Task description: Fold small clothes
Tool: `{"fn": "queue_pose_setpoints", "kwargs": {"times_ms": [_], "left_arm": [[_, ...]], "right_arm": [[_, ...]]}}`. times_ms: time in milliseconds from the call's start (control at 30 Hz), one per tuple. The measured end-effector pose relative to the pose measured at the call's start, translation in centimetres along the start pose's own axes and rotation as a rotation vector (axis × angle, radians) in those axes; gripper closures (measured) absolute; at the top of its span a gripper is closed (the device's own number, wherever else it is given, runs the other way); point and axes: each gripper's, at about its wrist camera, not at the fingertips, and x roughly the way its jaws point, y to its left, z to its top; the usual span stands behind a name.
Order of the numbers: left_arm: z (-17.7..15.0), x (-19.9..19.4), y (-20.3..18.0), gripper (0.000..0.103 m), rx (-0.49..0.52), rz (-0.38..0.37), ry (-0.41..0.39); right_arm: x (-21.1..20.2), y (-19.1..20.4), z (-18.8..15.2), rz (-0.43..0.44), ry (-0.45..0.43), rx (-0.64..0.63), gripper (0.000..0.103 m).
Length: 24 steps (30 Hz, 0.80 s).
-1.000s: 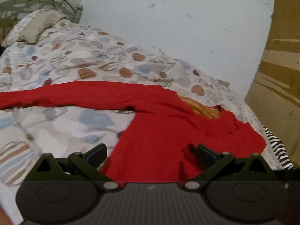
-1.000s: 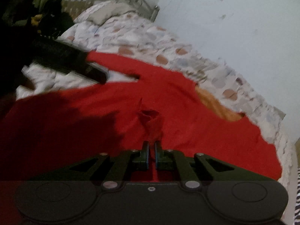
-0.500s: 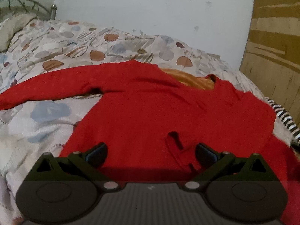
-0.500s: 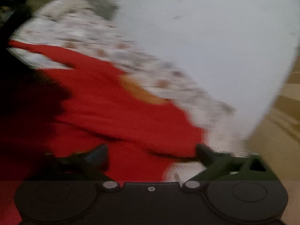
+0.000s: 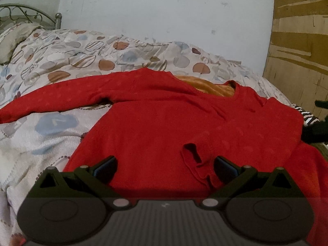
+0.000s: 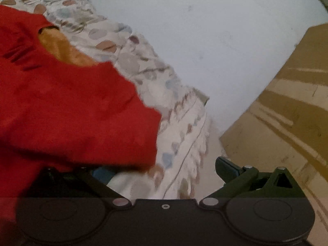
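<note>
The red sweater [image 5: 164, 123] lies spread on the bed [image 5: 51, 139], 1 sleeve [image 5: 51, 100] stretched far out, the other sleeve's cuff [image 5: 196, 164] lying loose on the body. The left gripper [image 5: 165, 166] hovers over the hem, jaws spread, pinching nothing. The right gripper [image 6: 162, 170] is also spread and empty at the sweater's edge near the bed's side. Likely risks: the loose cuff slides off when the body is lifted, or a pinch catches the patterned quilt [image 6: 180, 143] with the knit. No containers are visible.
</note>
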Motion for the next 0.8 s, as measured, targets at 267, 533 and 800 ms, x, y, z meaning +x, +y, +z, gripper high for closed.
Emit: {"fn": "queue_pose_setpoints", "kwargs": {"times_ms": [267,533,800], "left_arm": [[-0.1,0.0,0.0,0.0,0.001,-0.005,-0.001],[-0.1,0.0,0.0,0.0,0.002,-0.005,-0.002],[0.2,-0.4,0.6,0.0,-0.038,-0.035,-0.007]], "right_arm": [[1.4,-4.1,-0.2,-0.094,0.012,0.291,0.001],[3.0,-3.3,-0.7,-0.063,0.125,0.293,0.001],[-1.8,-4.4,-1.1,0.015,0.119,0.304,0.001]]}}
